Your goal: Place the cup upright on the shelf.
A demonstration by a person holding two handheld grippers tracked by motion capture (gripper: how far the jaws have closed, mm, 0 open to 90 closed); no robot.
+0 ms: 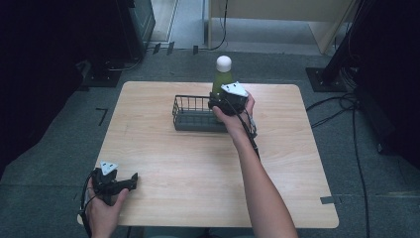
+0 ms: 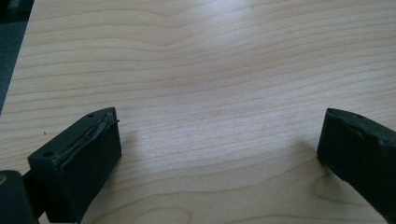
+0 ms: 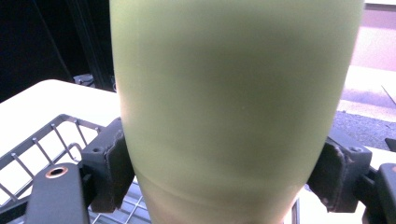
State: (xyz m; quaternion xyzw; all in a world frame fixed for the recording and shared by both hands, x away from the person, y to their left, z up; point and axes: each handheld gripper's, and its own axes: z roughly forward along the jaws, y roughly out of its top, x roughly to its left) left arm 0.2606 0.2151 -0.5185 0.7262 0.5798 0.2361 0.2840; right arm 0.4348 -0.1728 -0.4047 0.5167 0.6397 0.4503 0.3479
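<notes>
The right gripper (image 1: 221,101) is clamped on the lower body of the green bottle (image 1: 222,79), holding it upright over the wire basket (image 1: 190,115) for placing. The left gripper (image 1: 130,181) rests open on the worktop (image 1: 198,168), holding nothing.

The wooden table (image 1: 198,163) is evenly lit from above, the surrounding floor dim. Soft glare whitens its far grain in the left gripper view; the green bottle (image 3: 233,107) looms blurred.
</notes>
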